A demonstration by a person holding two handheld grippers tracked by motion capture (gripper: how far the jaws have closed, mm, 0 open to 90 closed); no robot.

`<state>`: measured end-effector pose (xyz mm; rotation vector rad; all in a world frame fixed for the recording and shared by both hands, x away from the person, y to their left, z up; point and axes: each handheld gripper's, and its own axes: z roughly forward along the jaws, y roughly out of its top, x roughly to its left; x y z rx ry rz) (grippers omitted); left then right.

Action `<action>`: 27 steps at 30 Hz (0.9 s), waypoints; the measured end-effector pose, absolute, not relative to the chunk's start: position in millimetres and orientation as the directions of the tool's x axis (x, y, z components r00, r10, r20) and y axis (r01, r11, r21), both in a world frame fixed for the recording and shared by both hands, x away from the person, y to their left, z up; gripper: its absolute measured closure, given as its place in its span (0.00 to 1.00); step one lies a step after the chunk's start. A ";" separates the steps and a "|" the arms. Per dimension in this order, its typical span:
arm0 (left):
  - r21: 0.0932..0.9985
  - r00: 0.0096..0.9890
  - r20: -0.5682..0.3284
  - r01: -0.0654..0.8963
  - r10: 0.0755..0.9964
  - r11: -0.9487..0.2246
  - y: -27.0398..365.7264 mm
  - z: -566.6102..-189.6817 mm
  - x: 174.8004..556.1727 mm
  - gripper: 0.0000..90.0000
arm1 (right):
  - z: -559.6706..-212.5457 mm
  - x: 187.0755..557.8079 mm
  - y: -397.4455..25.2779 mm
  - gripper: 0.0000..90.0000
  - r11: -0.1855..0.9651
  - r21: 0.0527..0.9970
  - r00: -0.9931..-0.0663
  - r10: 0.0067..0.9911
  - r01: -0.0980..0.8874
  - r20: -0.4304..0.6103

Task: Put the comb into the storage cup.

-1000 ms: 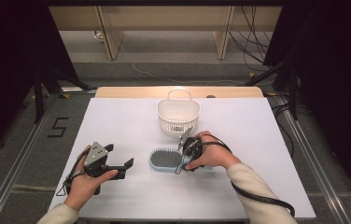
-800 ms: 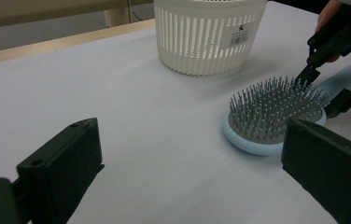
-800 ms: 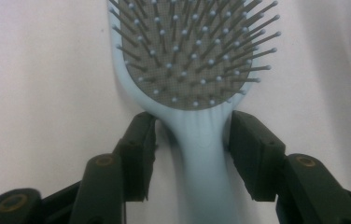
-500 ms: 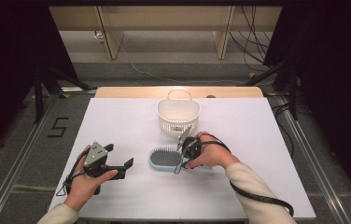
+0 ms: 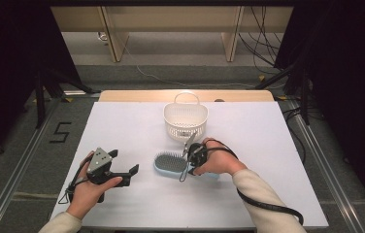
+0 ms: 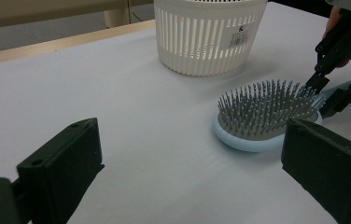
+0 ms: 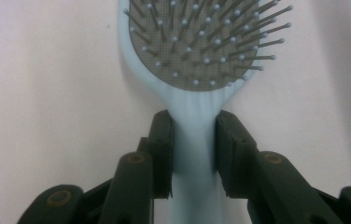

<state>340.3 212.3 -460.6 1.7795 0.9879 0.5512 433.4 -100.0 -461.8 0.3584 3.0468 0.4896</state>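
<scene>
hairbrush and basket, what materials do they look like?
Hairbrush: pale blue, smooth moulded plastic by the look; grey pad with ball-tipped pins, plastic or metal unclear. Basket: white slotted plastic, slightly glossy, with a barcode sticker.

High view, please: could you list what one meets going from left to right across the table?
Left gripper → hairbrush → right gripper. The basket stands farther back, above the brush, so it is left out.

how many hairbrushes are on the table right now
1. The light blue hairbrush lies bristles up on the white table, in front of the white basket, its handle between the right gripper fingers.
</scene>
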 end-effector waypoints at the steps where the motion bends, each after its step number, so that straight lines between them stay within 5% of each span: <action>1: 0.910 0.564 -0.068 0.373 0.823 -0.180 212.3 -460.6 340.3 0.05 | -462.0 432.9 -99.2 0.78 0.924 0.313 -0.972 0.234 0.220 -0.007; 27: 0.909 0.560 -0.068 0.376 0.825 -0.181 212.9 -460.9 340.7 0.05 | -462.0 423.4 -109.0 0.78 0.891 0.405 -0.968 0.246 0.205 -0.051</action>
